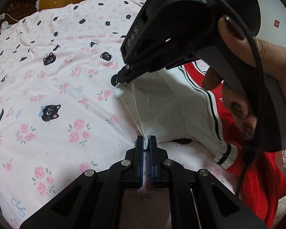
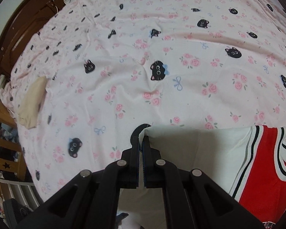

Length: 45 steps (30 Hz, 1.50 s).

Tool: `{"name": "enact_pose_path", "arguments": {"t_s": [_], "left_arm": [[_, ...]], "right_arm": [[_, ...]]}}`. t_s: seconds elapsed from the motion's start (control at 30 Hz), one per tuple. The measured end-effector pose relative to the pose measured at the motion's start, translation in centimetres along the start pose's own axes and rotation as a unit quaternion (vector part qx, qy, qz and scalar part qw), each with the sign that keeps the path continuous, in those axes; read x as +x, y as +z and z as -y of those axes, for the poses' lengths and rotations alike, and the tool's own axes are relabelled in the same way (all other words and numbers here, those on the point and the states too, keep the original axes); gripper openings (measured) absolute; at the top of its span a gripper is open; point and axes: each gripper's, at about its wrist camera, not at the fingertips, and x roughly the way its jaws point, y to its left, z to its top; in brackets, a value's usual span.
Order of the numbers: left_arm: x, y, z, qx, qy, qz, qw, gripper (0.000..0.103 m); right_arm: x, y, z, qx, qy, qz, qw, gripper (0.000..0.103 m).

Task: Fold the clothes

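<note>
A red and white jersey with black-striped trim lies on a bed; its white sleeve is lifted off the sheet. My left gripper is shut on a pinch of that white cloth near the bottom centre. The right gripper, held by a hand, grips the sleeve's far corner up and to the left. In the right wrist view, my right gripper is shut on the corner of the white sleeve, and the jersey's red body spreads to the right.
The bed sheet is pale pink with roses, bows and black cat faces, wrinkled in places. A beige cloth lies at its left edge. Beyond that edge stand a dark wooden headboard, a wooden rack and clutter.
</note>
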Motion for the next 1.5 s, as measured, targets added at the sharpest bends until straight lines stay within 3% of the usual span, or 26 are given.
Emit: {"name": "enact_pose_path", "arguments": {"t_s": [0.1,0.17,0.3,0.63,0.83,0.97,1.13,1.23,1.3,1.37,1.5], "left_arm": [[-0.3,-0.2,0.0,-0.001,0.005,0.004,1.0,0.007],[-0.5,-0.4,-0.2,-0.001,0.016,0.008,0.9998,0.007],[-1.1,-0.7,-0.5,-0.003,0.038,0.015,0.9992,0.007],[-2.3,-1.4,-1.3,-0.011,0.104,0.035,0.9939,0.007],[-3.7,-1.1,-1.7,-0.002,0.144,0.071,0.9871,0.008],[-4.5,-0.2,-0.6,0.009,0.119,0.108,0.987,0.015],[-4.1,0.8,2.8,0.073,0.07,0.137,0.9855,0.016],[-3.0,1.5,4.2,0.1,0.057,0.124,0.9855,0.016],[-1.9,1.4,4.0,0.099,0.063,0.092,0.9888,0.016],[-0.8,1.3,3.8,0.097,0.069,0.06,0.991,0.016],[0.1,1.0,3.0,0.089,0.077,0.03,0.9926,0.016]], "right_arm": [[0.8,-0.1,-0.3,-0.009,-0.016,-0.01,1.0,0.007],[1.0,0.0,-0.7,-0.016,-0.021,-0.016,1.0,0.019],[0.4,0.3,-2.3,-0.049,-0.04,-0.005,0.998,0.028],[-6.2,1.1,-4.1,-0.093,-0.032,0.102,0.99,0.039],[-11.4,2.1,0.2,-0.048,-0.007,0.159,0.986,0.039],[-10.3,2.5,2.5,-0.048,-0.034,0.111,0.992,0.038],[-6.1,1.4,1.9,-0.091,-0.104,0.062,0.988,0.036],[-4.0,0.4,0.9,-0.121,-0.127,0.052,0.983,0.036],[-3.2,-0.2,0.3,-0.139,-0.127,0.05,0.981,0.034],[-2.4,-0.6,-0.5,-0.157,-0.121,0.046,0.979,0.022],[-1.2,-1.2,-1.9,-0.18,-0.12,0.033,0.976,0.021]]}}
